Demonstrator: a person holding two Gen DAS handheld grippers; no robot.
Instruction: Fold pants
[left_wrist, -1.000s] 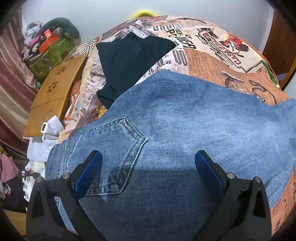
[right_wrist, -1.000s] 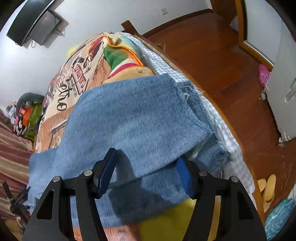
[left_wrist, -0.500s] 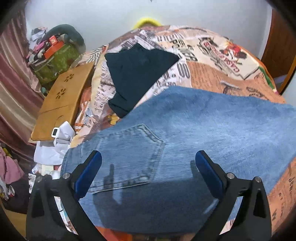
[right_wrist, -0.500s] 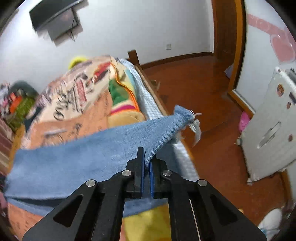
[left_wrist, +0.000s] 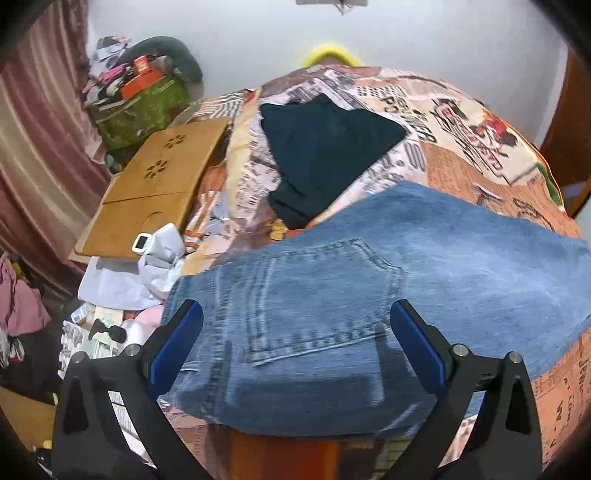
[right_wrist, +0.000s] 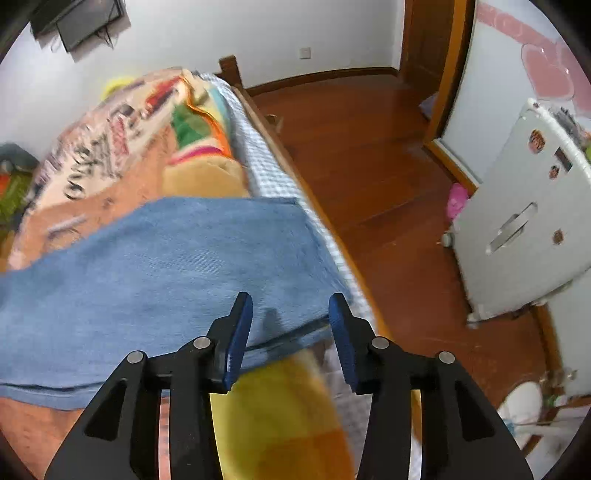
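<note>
Blue jeans (left_wrist: 369, 288) lie across the bed, back pocket up in the left wrist view. Their leg end (right_wrist: 177, 266) shows folded over in the right wrist view, flat on the blanket near the bed's right edge. My left gripper (left_wrist: 295, 339) hovers wide open above the seat of the jeans, touching nothing. The jaws of my right gripper (right_wrist: 291, 328) are opening just above the folded leg's near corner; the denim lies beneath them, not pinched.
A dark folded garment (left_wrist: 325, 155) lies on the printed blanket (left_wrist: 461, 122) beyond the jeans. A wooden lap desk (left_wrist: 155, 192) and clutter sit at the bed's left. To the right are the bed's wooden rail (right_wrist: 295, 162), wood floor (right_wrist: 369, 147) and a white cabinet (right_wrist: 517, 229).
The right gripper closed on the leg's hem, lifted it over, then let go; the leg now lies folded. The left gripper drew back and up, showing more of the jeans.
</note>
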